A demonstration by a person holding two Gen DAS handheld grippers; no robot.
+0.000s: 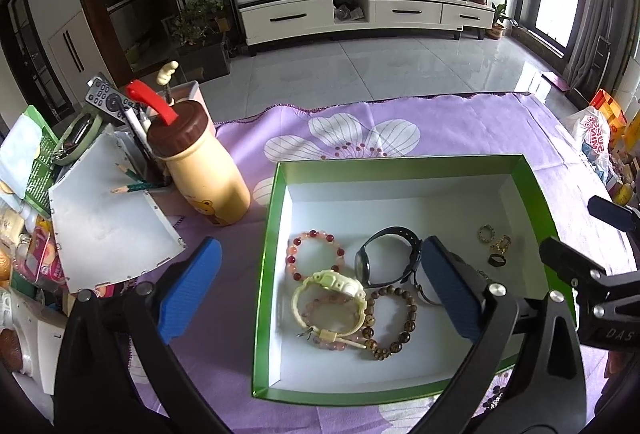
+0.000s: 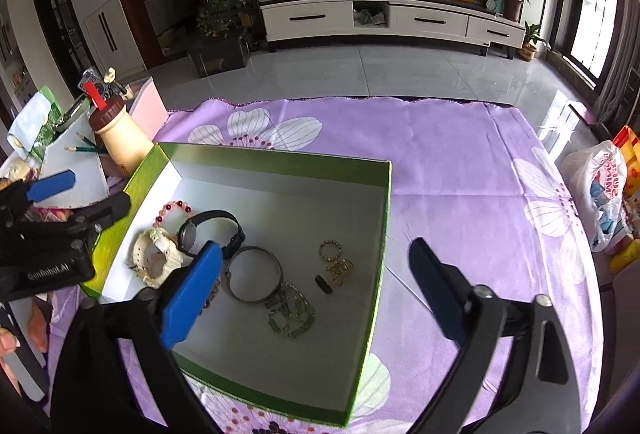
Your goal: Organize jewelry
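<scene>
Left wrist view: left claw (image 1: 320,290) w/ blue pads wide apart, nothing between, above green cardboard box w/ white inside (image 1: 400,160) on purple floral tabletop cloth (image 1: 480,126). Red bead bracelet (image 1: 315,254), cream watch (image 1: 330,300), black watch (image 1: 386,254), brown bead bracelet (image 1: 394,322) lie by box's left wall. Right wrist view: right claw (image 2: 314,288) also wide apart, empty; silver bangle (image 2: 254,274), gold rings (image 2: 334,260) mid-box.
</scene>
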